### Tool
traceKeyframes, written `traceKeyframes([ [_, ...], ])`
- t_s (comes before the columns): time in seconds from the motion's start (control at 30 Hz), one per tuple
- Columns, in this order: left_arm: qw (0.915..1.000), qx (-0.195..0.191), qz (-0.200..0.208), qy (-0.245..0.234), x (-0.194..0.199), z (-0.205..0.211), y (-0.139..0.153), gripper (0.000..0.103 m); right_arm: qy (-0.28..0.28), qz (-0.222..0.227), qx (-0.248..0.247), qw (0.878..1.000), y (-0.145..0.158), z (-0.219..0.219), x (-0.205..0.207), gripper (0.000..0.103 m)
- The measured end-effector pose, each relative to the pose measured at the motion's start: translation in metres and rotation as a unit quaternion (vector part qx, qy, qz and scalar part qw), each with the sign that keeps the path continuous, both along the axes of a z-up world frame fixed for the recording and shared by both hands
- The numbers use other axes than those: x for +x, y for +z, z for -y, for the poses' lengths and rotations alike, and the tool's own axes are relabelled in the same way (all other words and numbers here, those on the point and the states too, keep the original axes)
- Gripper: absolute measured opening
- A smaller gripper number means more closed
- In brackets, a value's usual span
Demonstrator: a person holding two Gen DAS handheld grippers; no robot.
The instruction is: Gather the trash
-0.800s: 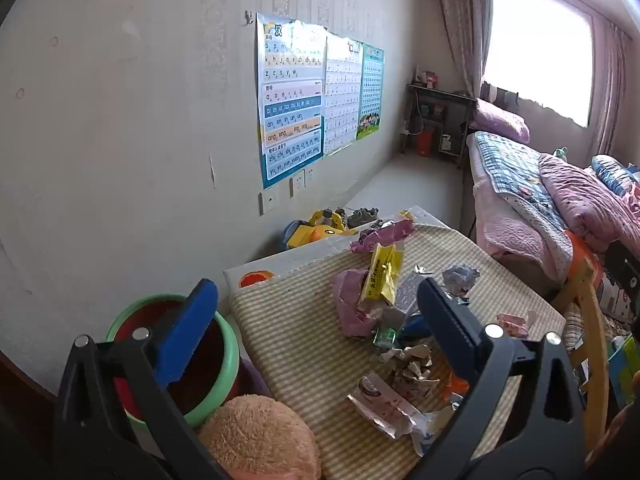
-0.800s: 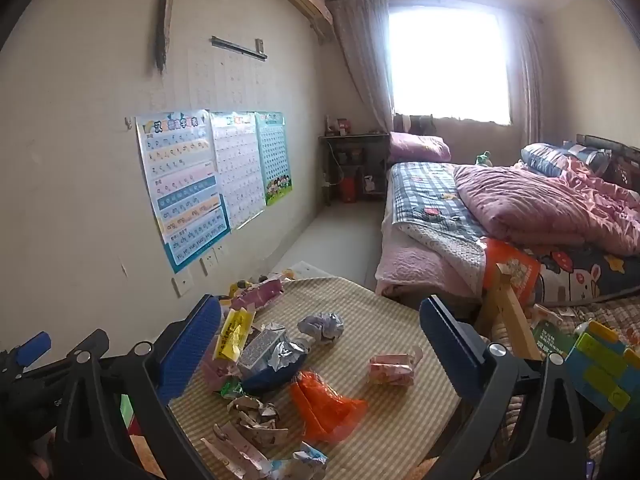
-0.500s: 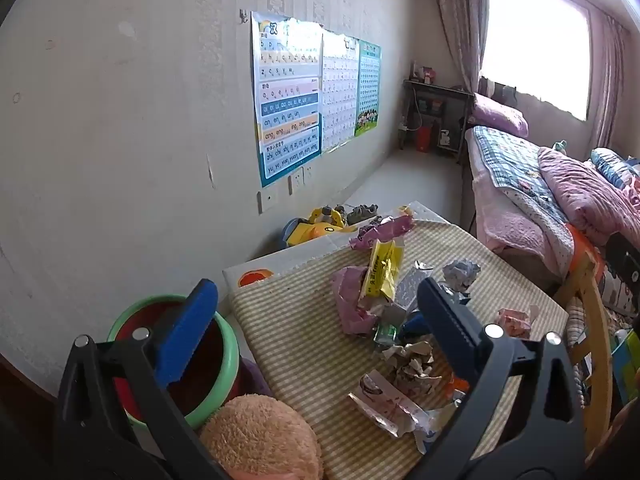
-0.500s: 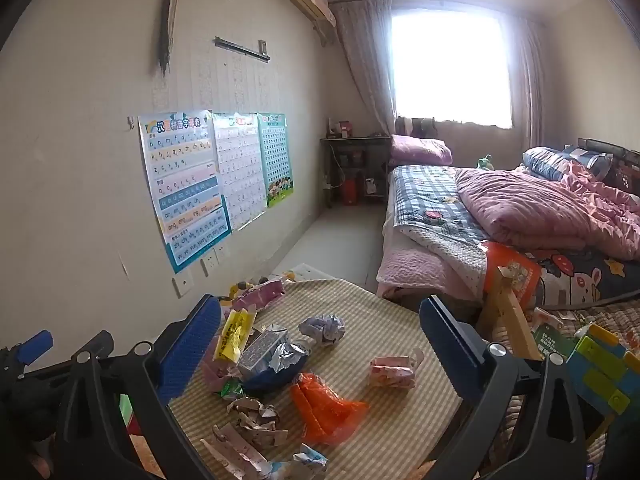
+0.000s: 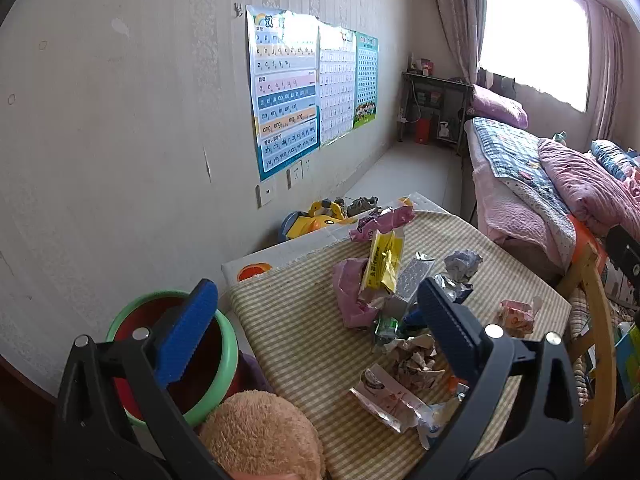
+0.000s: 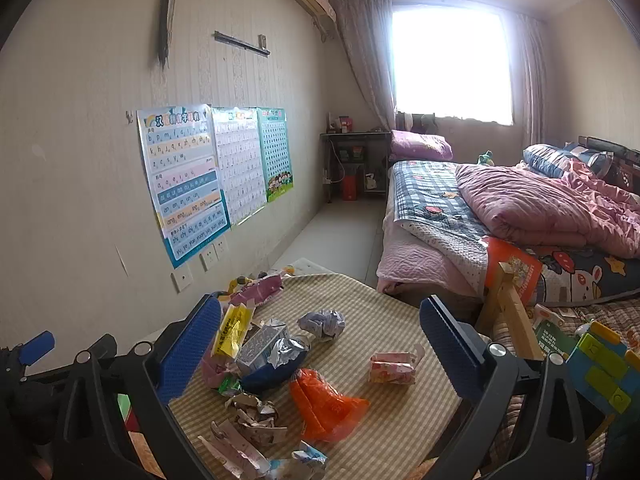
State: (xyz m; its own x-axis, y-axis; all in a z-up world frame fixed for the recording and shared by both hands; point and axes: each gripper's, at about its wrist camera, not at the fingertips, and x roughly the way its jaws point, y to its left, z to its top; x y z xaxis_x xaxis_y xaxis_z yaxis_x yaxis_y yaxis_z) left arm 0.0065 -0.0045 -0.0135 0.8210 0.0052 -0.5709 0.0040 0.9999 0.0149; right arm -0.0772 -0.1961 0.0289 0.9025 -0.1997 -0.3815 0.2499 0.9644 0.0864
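Trash lies on a table with a checked cloth (image 5: 304, 344) (image 6: 380, 320): a yellow wrapper (image 5: 384, 260) (image 6: 232, 330), a pink bag (image 5: 348, 296), crumpled paper (image 5: 416, 364) (image 6: 256, 418), an orange bag (image 6: 324, 404), a pink carton (image 6: 394, 366) (image 5: 516, 316) and a grey paper ball (image 6: 322, 322). A red bin with a green rim (image 5: 224, 360) stands left of the table. My left gripper (image 5: 316, 328) is open and empty, above the table's near left edge. My right gripper (image 6: 320, 348) is open and empty, above the trash.
A tan plush toy (image 5: 260, 436) sits just under my left gripper. A wooden chair frame (image 6: 512, 316) and a bed with pink bedding (image 6: 520, 208) stand to the right. Yellow toys (image 5: 316, 220) lie by the wall past the table.
Both views have shifted only slightly. Both grippers stay open and empty.
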Motion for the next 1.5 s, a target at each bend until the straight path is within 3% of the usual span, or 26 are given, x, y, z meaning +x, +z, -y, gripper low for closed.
traceKeyframes([
  [1.5,0.9999,-0.001,-0.010,0.006,0.0027,-0.0037,0.0006,0.098,-0.003,-0.003,-0.005,1.000,0.0036,-0.0004,-0.0013,0.096],
])
